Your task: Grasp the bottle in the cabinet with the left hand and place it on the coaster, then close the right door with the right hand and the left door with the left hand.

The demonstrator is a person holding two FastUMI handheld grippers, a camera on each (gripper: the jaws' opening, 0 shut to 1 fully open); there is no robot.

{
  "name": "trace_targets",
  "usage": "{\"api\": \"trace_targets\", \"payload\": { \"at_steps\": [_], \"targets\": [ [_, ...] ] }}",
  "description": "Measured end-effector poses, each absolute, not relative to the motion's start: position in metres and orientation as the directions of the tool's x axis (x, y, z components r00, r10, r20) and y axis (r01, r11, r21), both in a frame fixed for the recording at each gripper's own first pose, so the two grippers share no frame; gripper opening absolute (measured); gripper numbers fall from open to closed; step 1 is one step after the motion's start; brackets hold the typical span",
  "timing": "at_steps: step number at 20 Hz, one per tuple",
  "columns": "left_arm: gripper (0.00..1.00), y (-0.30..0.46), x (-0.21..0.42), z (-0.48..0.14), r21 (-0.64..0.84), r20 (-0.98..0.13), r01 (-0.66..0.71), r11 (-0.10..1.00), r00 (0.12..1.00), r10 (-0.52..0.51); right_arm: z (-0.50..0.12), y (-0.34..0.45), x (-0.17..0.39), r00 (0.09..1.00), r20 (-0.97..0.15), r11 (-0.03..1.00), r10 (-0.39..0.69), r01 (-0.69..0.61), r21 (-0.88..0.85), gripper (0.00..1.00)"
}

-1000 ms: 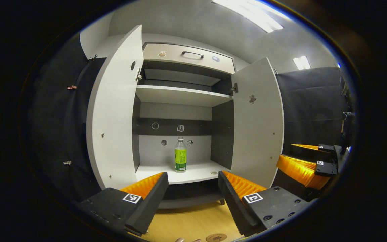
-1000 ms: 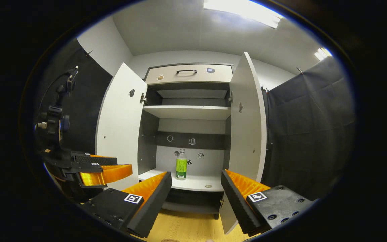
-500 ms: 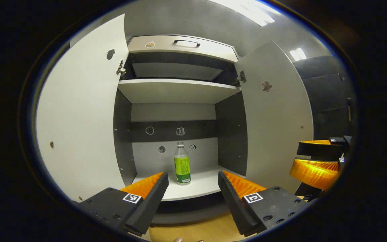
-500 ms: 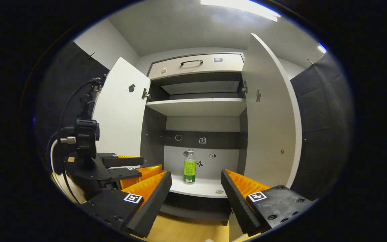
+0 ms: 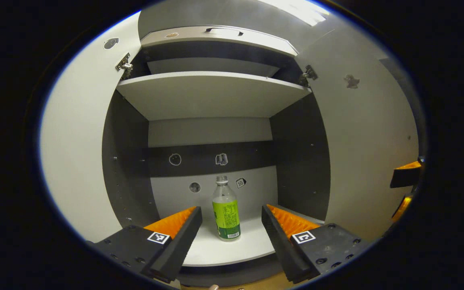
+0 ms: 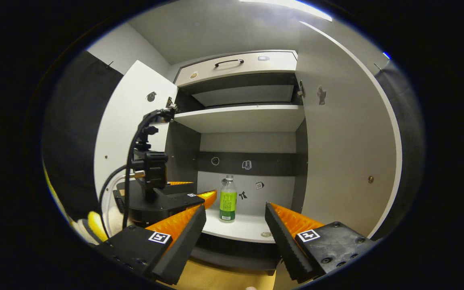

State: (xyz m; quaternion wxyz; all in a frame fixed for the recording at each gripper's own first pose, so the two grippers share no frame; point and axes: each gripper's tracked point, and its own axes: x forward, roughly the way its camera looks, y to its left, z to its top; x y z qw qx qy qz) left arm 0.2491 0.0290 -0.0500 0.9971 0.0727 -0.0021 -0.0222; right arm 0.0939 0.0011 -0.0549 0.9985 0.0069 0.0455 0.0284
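Observation:
A clear bottle with a green label (image 5: 225,213) stands upright on the cabinet's lower shelf (image 5: 232,251). My left gripper (image 5: 231,213) is open, its orange fingers either side of the bottle but short of it. In the right gripper view the same bottle (image 6: 227,199) stands at the back of the shelf, and the left gripper (image 6: 193,194) reaches in from the left, close to the bottle. My right gripper (image 6: 235,219) is open and empty in front of the cabinet. Both doors stand open: the left door (image 5: 77,161) and the right door (image 5: 373,153).
An upper shelf (image 5: 212,90) spans the cabinet above the bottle, with a drawer and handle (image 6: 232,64) over it. A small round thing (image 6: 266,234) lies on the lower shelf near its front edge. Wooden floor (image 6: 220,278) shows below the cabinet.
My left gripper has moved forward into the cabinet, so the bottle looms larger between its open fingers. My right gripper has also moved closer to the cabinet. The bottle has not moved.

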Motion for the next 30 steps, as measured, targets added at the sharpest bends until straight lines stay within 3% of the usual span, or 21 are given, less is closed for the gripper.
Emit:
{"api": "trace_targets", "payload": {
  "at_steps": [14, 30],
  "targets": [
    [0.94, 0.038, 0.35, -0.084, 0.125, -0.013, 0.023, 0.992, 1.0, -0.022, -0.077, -0.016, 0.137, 0.99, -0.115, 0.997, 0.08, -0.078, 0.018, 0.98],
    [0.94, 0.05, 0.401, -0.111, 0.117, -0.031, -0.021, 0.993, 0.999, 0.024, -0.1, -0.021, 0.155, 0.979, -0.162, 0.992, 0.125, -0.124, 0.017, 0.98]
  ]
}}
